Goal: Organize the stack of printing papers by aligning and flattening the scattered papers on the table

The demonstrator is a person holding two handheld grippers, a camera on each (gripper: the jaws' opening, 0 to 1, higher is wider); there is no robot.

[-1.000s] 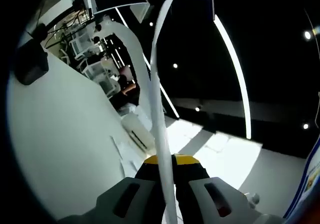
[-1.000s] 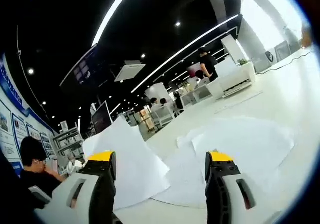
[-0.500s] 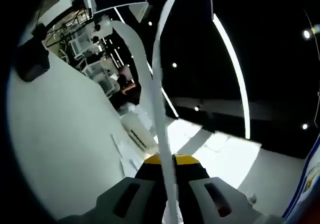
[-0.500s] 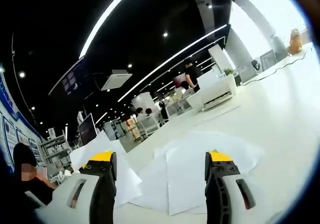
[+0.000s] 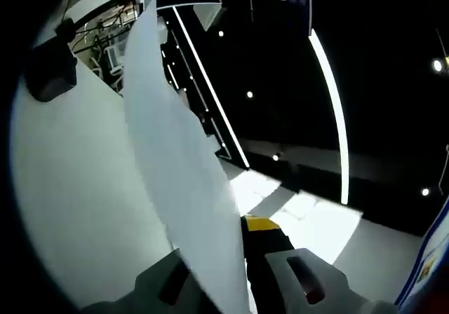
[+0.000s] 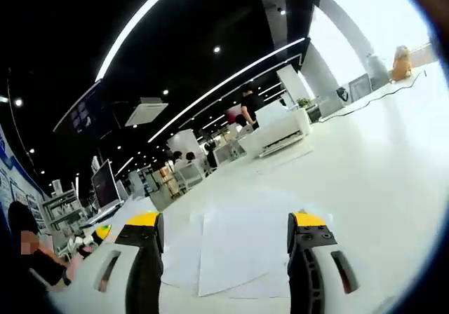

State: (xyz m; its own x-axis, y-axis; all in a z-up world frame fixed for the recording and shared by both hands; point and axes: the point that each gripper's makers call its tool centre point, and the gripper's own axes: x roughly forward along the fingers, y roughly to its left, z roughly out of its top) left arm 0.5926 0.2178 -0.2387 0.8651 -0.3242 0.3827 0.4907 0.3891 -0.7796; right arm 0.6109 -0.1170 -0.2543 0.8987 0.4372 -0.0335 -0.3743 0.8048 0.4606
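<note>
- Since a second ago, the thin white sheet of printing paper (image 5: 184,188) pinched in your left gripper (image 5: 235,254) has swung from edge-on to broadside, so its flat face now covers the left jaw. In the right gripper view, the loose sheets on the table have shifted toward the middle of the picture as your hand moved.
- Left gripper: the yellow-tipped grey jaws are closed tight on the bottom of that single sheet, which rises tall and slanted in front of the camera, off the white tabletop (image 5: 77,188).
- Right gripper (image 6: 223,233): its yellow-tipped jaws stand wide apart and hold nothing. They hover low over the table.
- Task papers: a few flat white sheets of scattered printing paper (image 6: 235,247) lie overlapping and unaligned on the table just ahead of the right jaws.
- Risks, as I judge them: the held sheet is limp and gripped at one edge only, so it could fold or crease as you lower it. Dragging it across the loose sheets could push them further out of line.
- What each view adds: the left gripper view shows you the held sheet and its tilt. The right gripper view shows the papers waiting on the table, and people (image 6: 247,107) far behind in the bright room.
</note>
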